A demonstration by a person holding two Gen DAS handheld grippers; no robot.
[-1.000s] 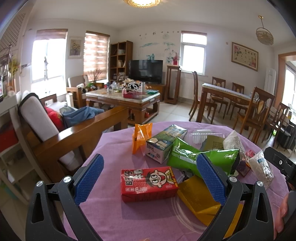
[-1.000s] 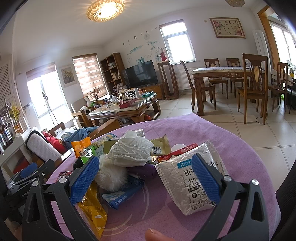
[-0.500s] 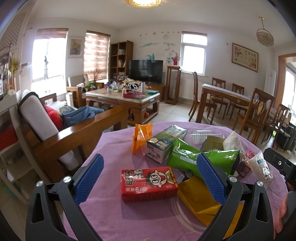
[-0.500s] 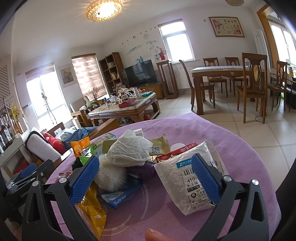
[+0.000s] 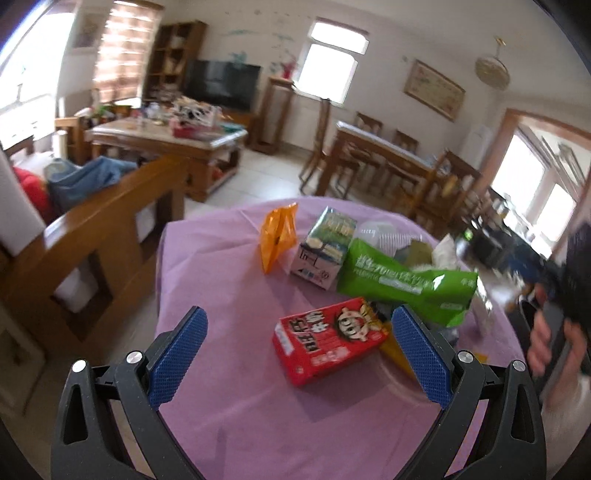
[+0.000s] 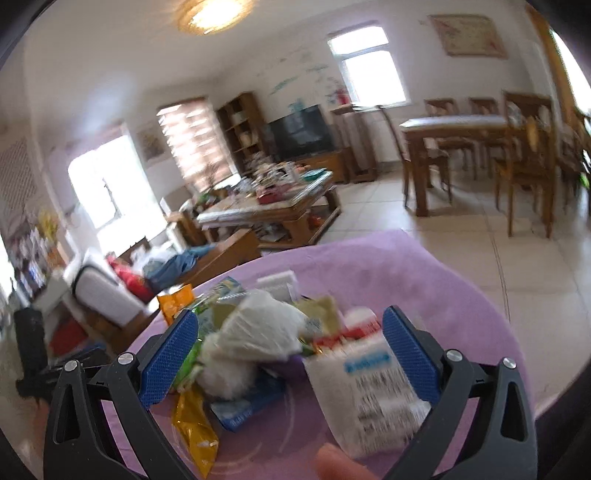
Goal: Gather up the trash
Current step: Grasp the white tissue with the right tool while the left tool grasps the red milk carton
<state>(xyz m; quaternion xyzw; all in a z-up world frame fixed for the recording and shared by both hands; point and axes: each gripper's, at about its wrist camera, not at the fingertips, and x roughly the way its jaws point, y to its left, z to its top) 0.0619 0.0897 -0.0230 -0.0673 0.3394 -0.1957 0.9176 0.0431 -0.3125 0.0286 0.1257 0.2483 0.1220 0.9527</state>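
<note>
Bright living and dining room with white walls (image 6: pixel 110 92) and pale tiled floor (image 6: pixel 461 251). Wooden coffee table (image 5: pixel 166 136), cluttered on top, in front of a dark television (image 5: pixel 221 83) and a tall bookshelf (image 5: pixel 170 51). Dining table (image 6: pixel 458 127) with wooden chairs to the right. Two daylit windows (image 5: pixel 332 48), one with striped blinds (image 6: pixel 192 140). Round ceiling lamp (image 6: pixel 210 13) lit. Framed picture (image 5: pixel 434 88) on the wall. Wooden sofa (image 5: pixel 92 229) at left.

**Living and dining room behind the purple surface**

Round surface (image 5: pixel 221 266) draped in purple cloth. Beyond it, wooden sofa frame (image 5: pixel 110 206) with a blue garment (image 5: pixel 88 177) and red cushion (image 5: pixel 33 192). Further back, cluttered coffee table (image 5: pixel 166 136), dark television (image 5: pixel 221 83), wooden bookshelf (image 5: pixel 170 59). To the right, dining table (image 6: pixel 454 125) ringed by wooden chairs (image 6: pixel 528 147). Lit ceiling lamp (image 6: pixel 210 13) overhead; framed picture (image 5: pixel 434 90) on the wall.
</note>
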